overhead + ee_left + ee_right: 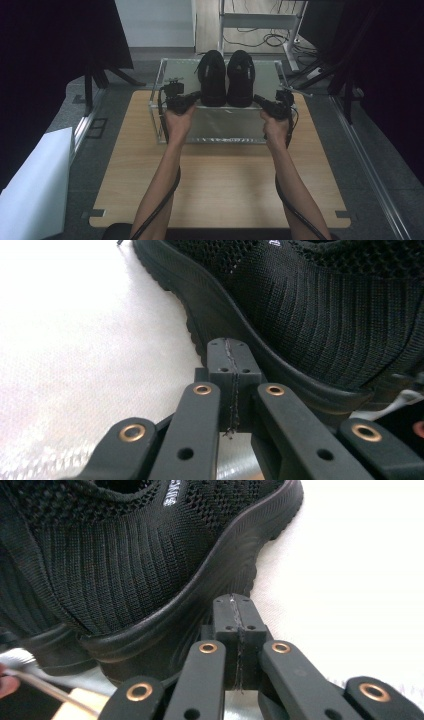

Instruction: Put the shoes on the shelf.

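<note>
While jaws meet, left gripper [196, 95] beside left shoe [212, 77], box edge [210, 141] near.

2 shoes [226, 77] side by side on box [220, 131]

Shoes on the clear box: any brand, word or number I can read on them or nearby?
No text can be read.
Left shoe: a small white mark at the collar, cut off by the frame edge.
Right shoe: a small white tag with lettering, too small and blurred to read.
</note>
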The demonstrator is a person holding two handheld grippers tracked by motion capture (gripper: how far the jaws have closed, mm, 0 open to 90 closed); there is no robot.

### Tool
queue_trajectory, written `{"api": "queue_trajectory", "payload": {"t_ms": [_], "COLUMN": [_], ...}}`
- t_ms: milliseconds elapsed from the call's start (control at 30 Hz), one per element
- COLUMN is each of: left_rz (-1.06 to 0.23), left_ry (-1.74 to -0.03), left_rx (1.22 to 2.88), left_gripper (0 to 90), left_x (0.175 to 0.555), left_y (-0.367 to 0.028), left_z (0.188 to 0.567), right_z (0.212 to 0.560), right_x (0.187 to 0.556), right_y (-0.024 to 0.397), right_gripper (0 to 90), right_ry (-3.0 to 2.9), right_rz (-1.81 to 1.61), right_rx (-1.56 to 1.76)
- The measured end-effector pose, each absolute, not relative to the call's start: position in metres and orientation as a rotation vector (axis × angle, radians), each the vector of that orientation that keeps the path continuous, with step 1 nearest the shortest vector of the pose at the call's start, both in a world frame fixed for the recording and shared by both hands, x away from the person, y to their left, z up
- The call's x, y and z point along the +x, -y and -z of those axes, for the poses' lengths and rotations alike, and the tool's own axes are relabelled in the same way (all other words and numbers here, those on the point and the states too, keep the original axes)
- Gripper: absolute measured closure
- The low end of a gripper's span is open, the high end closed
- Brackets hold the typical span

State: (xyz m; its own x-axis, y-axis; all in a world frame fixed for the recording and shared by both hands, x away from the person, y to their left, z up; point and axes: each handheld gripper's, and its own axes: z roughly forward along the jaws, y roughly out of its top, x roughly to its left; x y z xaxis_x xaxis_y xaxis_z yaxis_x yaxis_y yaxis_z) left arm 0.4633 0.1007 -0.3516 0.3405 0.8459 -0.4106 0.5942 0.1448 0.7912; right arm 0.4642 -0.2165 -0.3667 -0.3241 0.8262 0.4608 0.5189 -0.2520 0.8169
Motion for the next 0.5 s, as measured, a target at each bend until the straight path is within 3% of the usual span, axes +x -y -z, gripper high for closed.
{"api": "queue_trajectory", "payload": {"t_ms": [200, 267, 500], "left_rz": [-0.29, -0.324, -0.379], "left_ry": [-1.311, -1.276, -1.204], "left_rx": [1.53, 1.526, 1.53], "left_gripper": [89.5, 77.7, 56.9], "left_x": [0.461, 0.452, 0.42], "left_y": [-0.106, -0.107, -0.116], "left_z": [0.353, 0.352, 0.357], "right_z": [0.369, 0.367, 0.362], "right_x": [0.467, 0.463, 0.438], "right_y": [0.221, 0.223, 0.232], "right_gripper": [90.0, 86.7, 67.9], "right_ry": [-1.732, -1.743, -1.818], "right_rz": [-1.632, -1.681, -1.731], "right_rx": [1.626, 1.606, 1.454]}}
